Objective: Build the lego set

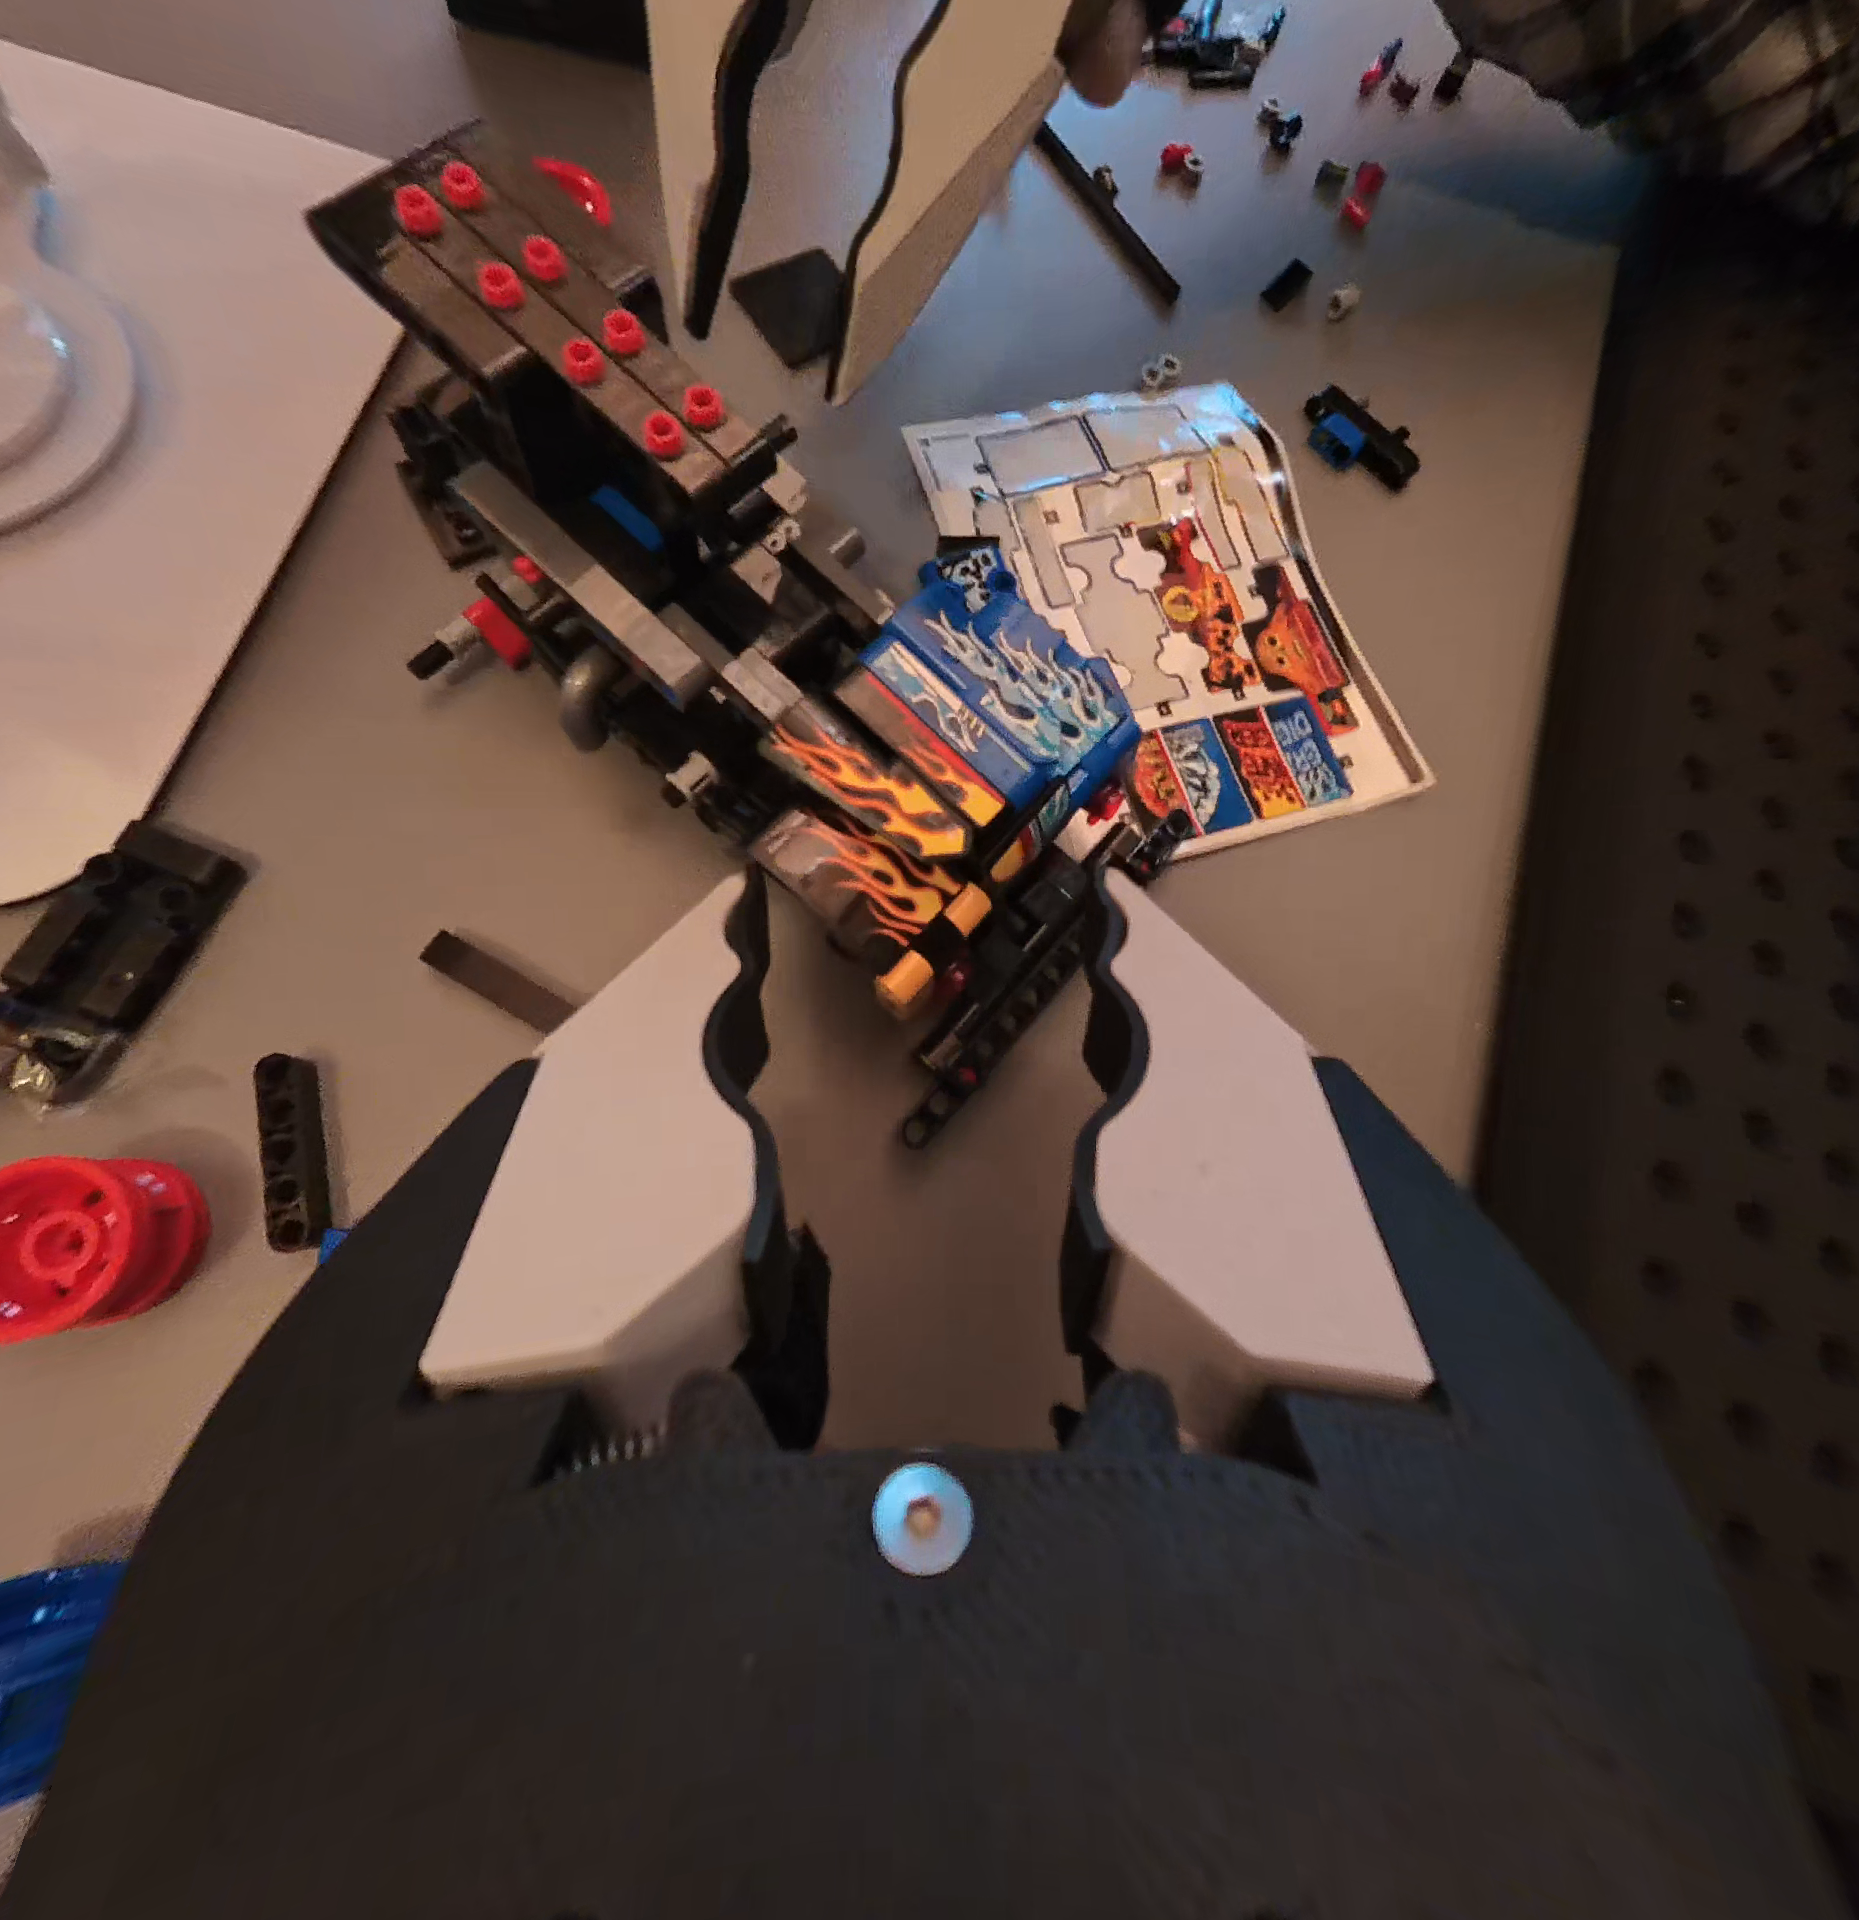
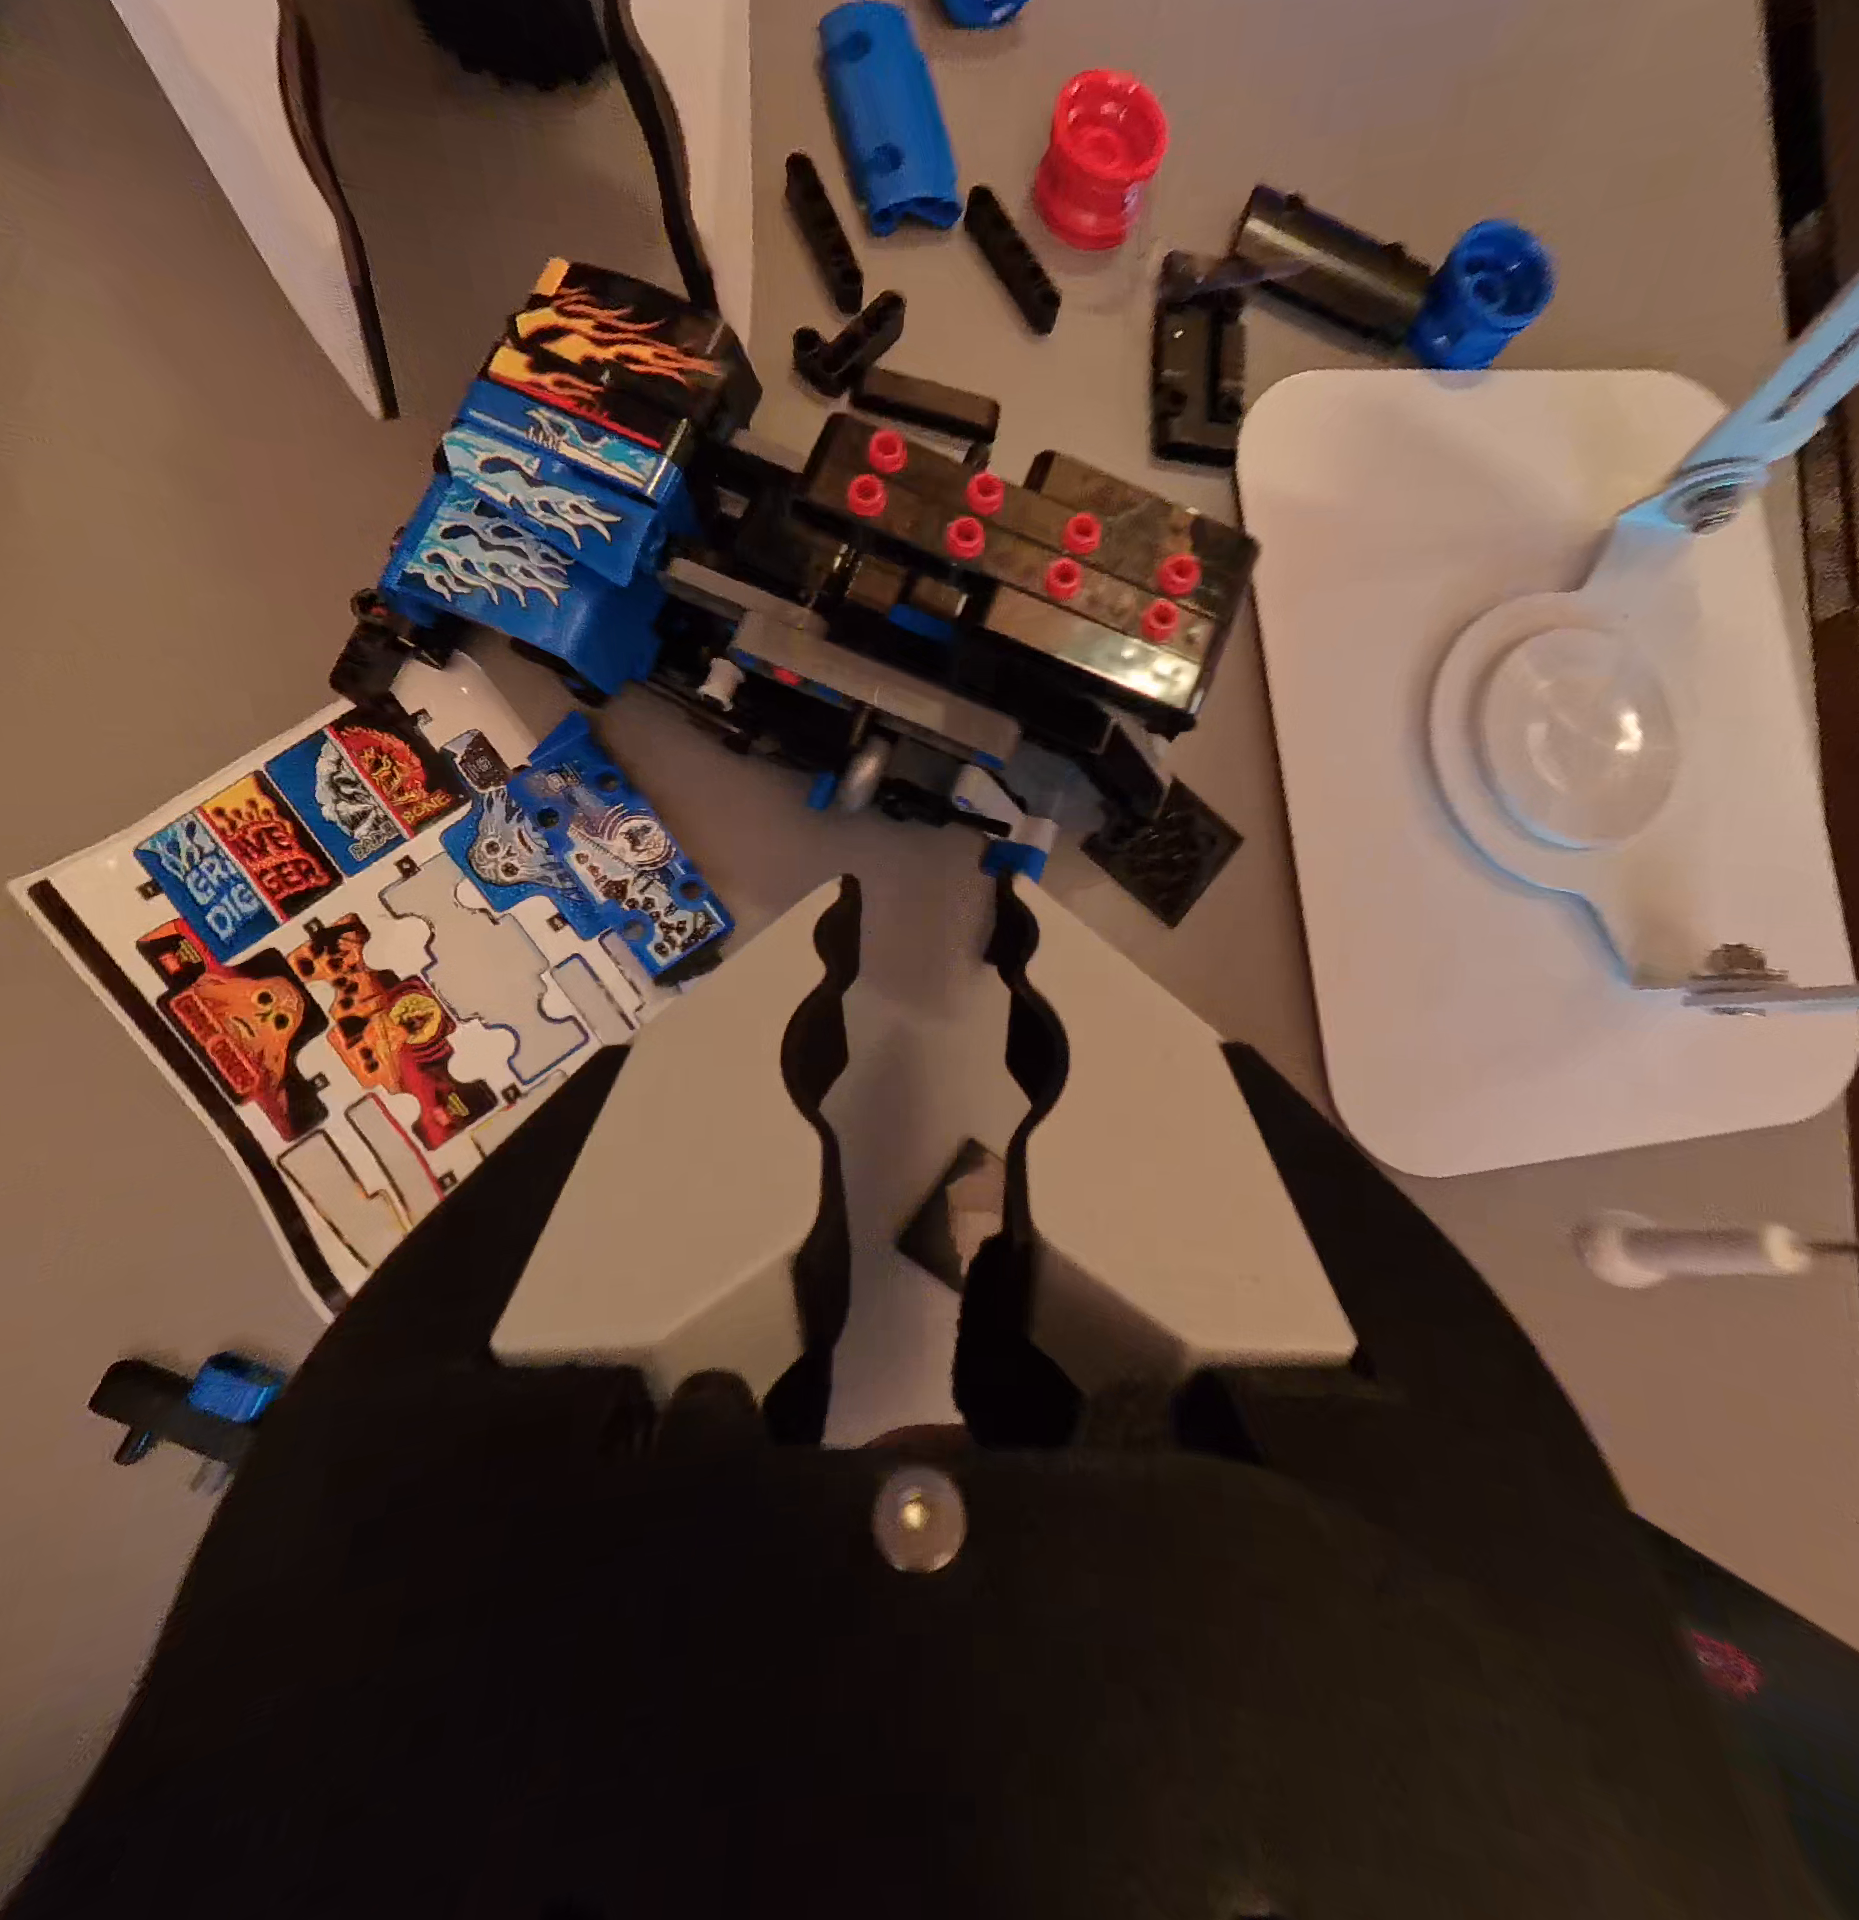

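Lego truck [image 1: 696, 582] lies between both gaping, empty grippers, left gripper [image 1: 930, 894] touching its nose

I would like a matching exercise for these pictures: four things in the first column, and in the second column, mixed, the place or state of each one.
Things:
1. red wheel hub
2. sticker sheet
3. truck model
4. left gripper

Places or states:
A. lies flat beside the truck's flame-printed front end
B. open, fingertips at the front of the truck
C. loose on the table, apart from the truck
D. partly built, red studs on its black top

Pairs: 1-C, 2-A, 3-D, 4-B
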Demonstrator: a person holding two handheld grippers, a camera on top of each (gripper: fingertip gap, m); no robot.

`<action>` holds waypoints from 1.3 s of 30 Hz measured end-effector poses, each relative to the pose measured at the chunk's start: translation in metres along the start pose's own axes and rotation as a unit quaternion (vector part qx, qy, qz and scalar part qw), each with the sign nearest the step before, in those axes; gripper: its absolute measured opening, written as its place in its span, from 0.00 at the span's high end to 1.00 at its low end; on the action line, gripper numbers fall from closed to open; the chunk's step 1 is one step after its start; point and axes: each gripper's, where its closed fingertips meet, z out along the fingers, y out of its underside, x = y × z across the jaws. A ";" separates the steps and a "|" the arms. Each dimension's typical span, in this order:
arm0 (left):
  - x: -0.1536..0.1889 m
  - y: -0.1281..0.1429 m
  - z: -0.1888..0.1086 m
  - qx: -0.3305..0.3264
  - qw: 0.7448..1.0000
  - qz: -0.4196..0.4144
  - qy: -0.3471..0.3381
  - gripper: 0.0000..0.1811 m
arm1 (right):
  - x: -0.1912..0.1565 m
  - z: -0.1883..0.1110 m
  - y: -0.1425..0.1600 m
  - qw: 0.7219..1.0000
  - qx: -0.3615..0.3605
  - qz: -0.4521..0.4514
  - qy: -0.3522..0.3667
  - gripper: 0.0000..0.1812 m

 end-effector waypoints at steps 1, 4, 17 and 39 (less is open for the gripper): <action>0.002 0.000 0.002 -0.004 1.000 0.004 0.002 0.67 | -0.002 0.003 0.001 1.000 -0.007 -0.001 -0.001 0.86; 0.014 0.000 0.007 -0.010 0.999 0.018 0.025 0.68 | -0.005 0.015 0.004 1.000 -0.014 -0.001 -0.003 0.85; -0.002 -0.010 0.009 0.015 1.000 0.016 -0.010 0.62 | -0.013 0.012 0.010 0.999 -0.017 0.006 -0.038 0.84; 0.005 -0.011 0.024 0.023 0.999 0.032 0.020 0.64 | -0.046 0.023 -0.010 0.994 0.012 0.003 -0.105 0.95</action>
